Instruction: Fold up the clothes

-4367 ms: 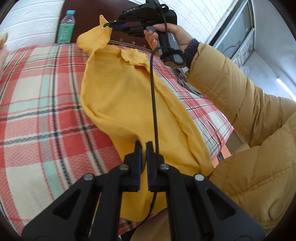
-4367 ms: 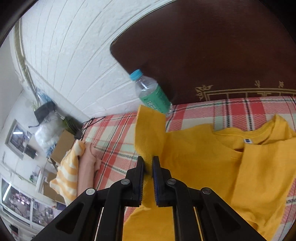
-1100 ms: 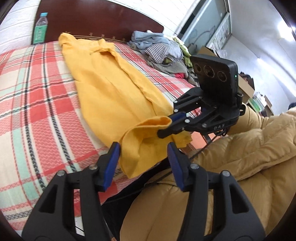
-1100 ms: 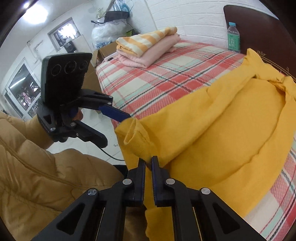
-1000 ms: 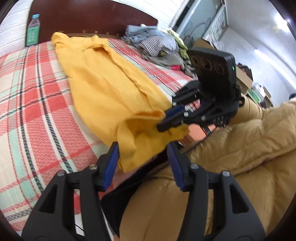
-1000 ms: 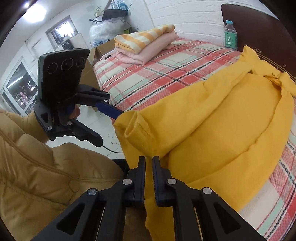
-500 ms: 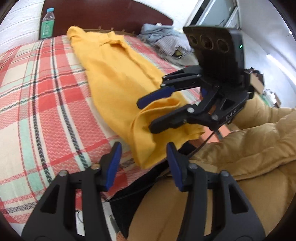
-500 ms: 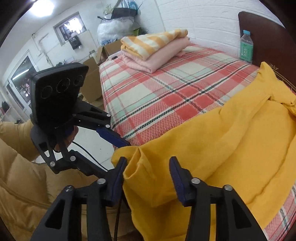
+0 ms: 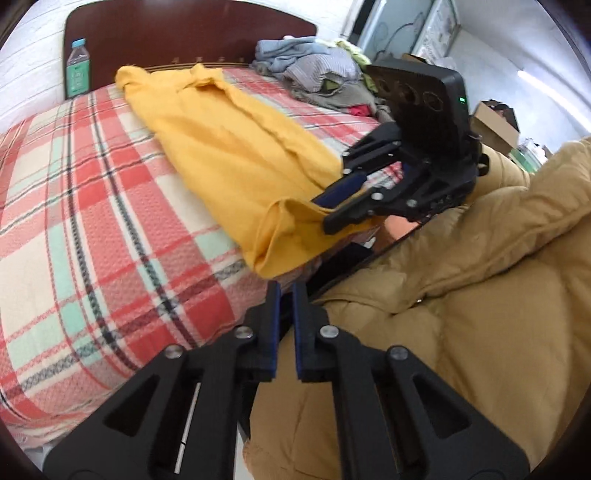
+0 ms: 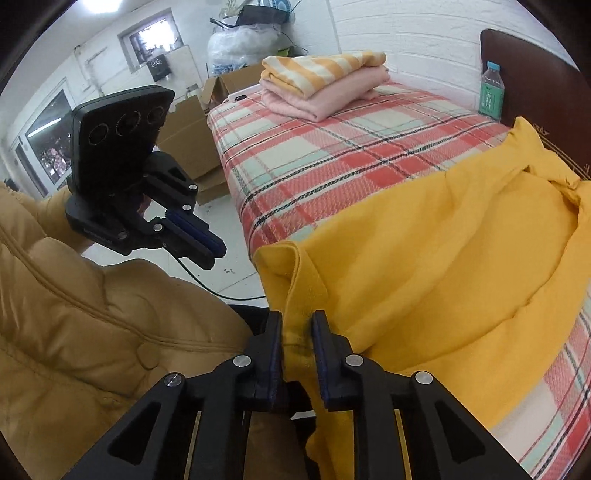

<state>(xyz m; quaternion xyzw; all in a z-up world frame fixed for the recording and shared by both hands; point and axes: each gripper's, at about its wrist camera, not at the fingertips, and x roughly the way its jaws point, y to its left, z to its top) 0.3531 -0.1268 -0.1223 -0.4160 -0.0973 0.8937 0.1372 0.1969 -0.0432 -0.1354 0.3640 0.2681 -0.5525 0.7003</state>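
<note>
Matt yellow cloth shirt (image 10: 443, 236), woven plaid bedcover (image 9: 92, 206), glossy wooden headboard (image 9: 177, 33)

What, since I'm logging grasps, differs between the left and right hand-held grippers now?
The right hand-held gripper pinches the yellow shirt at its near end; the left hand-held gripper holds nothing. The right one's jaws stand apart around bunched cloth; the left one's nearly touch. Both are black and sit near the bed edge.

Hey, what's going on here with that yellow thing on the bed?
A person in a tan puffer jacket is folding a yellow shirt on a plaid bed. The right gripper pinches the shirt's near hem at the bed edge. The left gripper is shut on nothing, just short of the hem.
</note>
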